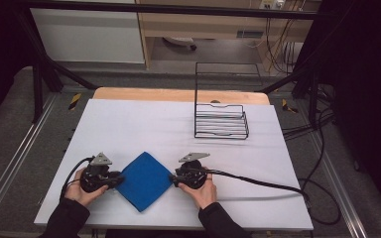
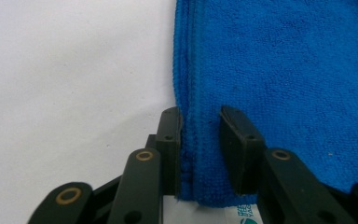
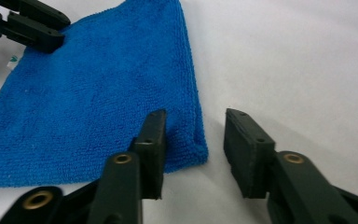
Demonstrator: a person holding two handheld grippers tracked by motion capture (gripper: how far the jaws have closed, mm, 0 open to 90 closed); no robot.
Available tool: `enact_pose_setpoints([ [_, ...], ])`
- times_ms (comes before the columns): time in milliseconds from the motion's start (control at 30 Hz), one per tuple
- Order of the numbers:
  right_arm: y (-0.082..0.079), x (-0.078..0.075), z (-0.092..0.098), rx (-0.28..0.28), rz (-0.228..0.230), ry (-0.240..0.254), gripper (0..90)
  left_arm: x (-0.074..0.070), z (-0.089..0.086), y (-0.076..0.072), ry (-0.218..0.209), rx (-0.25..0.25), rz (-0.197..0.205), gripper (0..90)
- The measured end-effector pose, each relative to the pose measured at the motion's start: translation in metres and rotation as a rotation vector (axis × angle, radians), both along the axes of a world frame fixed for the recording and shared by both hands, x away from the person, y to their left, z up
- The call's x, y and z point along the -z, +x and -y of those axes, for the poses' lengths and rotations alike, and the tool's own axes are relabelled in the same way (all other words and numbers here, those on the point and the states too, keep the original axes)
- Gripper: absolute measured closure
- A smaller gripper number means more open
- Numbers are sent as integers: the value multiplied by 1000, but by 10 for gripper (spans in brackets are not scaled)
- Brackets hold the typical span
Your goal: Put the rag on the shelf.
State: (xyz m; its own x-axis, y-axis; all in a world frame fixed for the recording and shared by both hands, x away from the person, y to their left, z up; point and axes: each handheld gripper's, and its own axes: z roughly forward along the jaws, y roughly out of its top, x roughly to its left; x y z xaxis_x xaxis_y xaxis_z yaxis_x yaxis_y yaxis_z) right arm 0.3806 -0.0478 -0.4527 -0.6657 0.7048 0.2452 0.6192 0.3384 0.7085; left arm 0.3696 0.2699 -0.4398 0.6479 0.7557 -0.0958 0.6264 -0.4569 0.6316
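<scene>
I have both forearms entering from the bottom of the frame. My left gripper [image 1: 120, 179], lower left of centre, points right, jaws parted. My right gripper [image 1: 172, 178] faces it, jaws parted too.

Both hands bare, dark long sleeves [image 1: 68, 218] to the wrists. Left black two-jaw handheld gripper [image 2: 200, 140] and right black two-jaw handheld gripper [image 3: 193, 149]: matte black linkage arms, brass-coloured pivot rivets, small screw holes in flat jaw pads. Grey three-cornered plate [image 1: 101, 159] on top of each. Thick black cable [image 1: 258, 182] trails off each.
</scene>
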Motion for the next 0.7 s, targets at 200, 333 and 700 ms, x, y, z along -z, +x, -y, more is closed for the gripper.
enact_pose_setpoints([
  [200, -1, 3, -2, 12, -44, 27, 812, 0, 1, 2, -20, 0, -18, 816],
  [333, -2, -1, 0, 6, -49, 32, 850, -2, 1, 1, -27, 1, -26, 835],
  [700, 3, -36, 31, -13, -40, -19, 856, -7, 35, -13, -94, 3, -28, 836],
])
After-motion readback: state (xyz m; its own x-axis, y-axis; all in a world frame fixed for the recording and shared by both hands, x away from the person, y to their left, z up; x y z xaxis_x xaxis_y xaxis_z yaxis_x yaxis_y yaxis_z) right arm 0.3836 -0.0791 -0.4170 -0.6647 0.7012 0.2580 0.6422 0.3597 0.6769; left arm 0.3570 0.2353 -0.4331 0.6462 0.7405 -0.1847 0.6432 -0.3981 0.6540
